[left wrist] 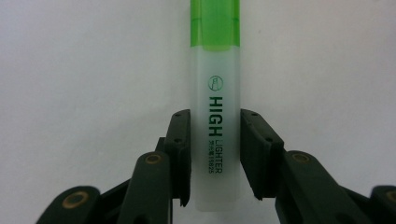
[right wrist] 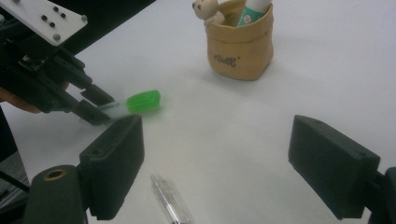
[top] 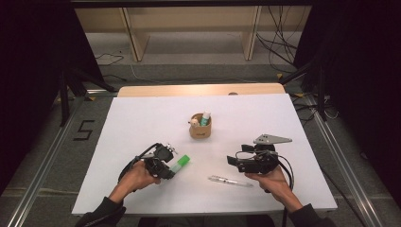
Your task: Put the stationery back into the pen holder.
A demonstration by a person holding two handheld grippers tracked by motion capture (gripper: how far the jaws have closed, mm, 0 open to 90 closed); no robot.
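Here the left gripper (left wrist: 215,154) jaws clamp the "HIGH LIGHTER" marker (left wrist: 215,116); right gripper (right wrist: 233,168) jaws gape wide

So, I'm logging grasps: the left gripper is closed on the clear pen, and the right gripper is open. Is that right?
Not quite. The left gripper is closed on the green highlighter, as the left gripper view shows. The clear pen lies untouched on the table. The right gripper is open.
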